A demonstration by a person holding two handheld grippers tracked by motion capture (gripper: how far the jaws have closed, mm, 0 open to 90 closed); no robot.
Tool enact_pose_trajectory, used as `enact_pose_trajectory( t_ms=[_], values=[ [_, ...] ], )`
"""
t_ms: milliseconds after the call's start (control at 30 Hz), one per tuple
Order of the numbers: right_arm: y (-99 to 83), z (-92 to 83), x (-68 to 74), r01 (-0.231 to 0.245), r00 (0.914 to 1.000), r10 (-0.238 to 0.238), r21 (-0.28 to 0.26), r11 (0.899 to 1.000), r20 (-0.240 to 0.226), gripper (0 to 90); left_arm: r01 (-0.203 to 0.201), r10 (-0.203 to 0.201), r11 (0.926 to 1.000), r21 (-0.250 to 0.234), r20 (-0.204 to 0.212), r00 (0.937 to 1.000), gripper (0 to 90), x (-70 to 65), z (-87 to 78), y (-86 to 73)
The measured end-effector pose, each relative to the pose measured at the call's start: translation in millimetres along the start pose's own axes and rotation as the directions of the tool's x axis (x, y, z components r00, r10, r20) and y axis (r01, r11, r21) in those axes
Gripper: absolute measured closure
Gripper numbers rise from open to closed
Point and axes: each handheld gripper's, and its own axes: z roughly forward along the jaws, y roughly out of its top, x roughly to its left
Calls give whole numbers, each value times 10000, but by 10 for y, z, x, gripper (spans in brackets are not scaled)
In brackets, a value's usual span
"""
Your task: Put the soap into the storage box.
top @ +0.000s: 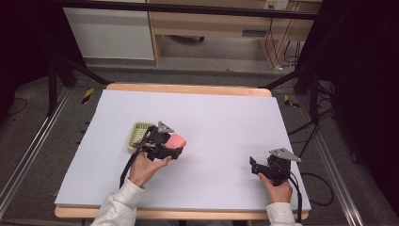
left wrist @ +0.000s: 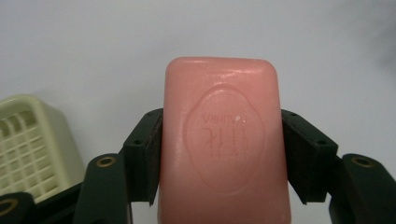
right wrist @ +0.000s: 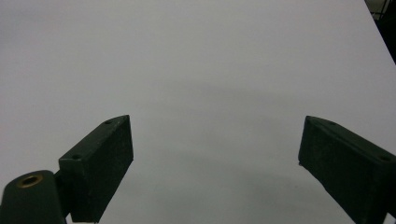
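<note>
The left hand-held gripper (top: 173, 147) is clamped on the pink soap bar (top: 177, 140); in the left gripper view both pads press on the long sides of the soap bar (left wrist: 223, 140), so its long axis runs straight forward out of the jaws. The soap is lifted above the worktop (top: 226, 122), left of the middle. The pale green soap dish (top: 139, 135) stands just beside this gripper, toward the left edge of the worktop, and the soap tip points away from it, to the right. I judge the left hand must swing back over the dish. The right hand-held gripper (top: 254, 165) rests near the right front corner, jaws apart, nothing between them, well apart from the dish.
</note>
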Motion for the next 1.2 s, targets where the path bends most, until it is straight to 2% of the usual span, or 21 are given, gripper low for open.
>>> enact_pose_trajectory(
  t_ms=[100,267,367,400,567,900,1200],
  values=[
    [-1,2,0,4,10000,-4,23,10000,-12,104,210,-212,9996,-171,-134,9997,374,124,-85,-10],
    [0,-1,2,8,10000,-8,4,10000,3,104,522,-532,9982,-288,-349,9980,374,250,-149,-47],
    [-1,-1,2,4,10000,-4,5,10000,9,104,661,-675,9973,-309,-496,9965,374,328,-177,-76],
    [-2,2,3,8,10000,-8,27,10000,-16,104,815,-834,9960,-373,-551,9950,374,353,-175,-87],
    [1,9,19,36,10000,-36,18,10000,-54,104,976,-995,9949,-267,-835,9915,374,488,-170,-110],
    [5,-5,14,3,10000,-3,-75,10000,-66,104,1282,-1316,9910,-387,-1043,9858,373,620,-144,-113],
    [1,-2,15,29,10000,-29,-42,10000,-56,104,1723,-1781,9835,-549,-1291,9755,374,783,-153,-120]
  ],
)
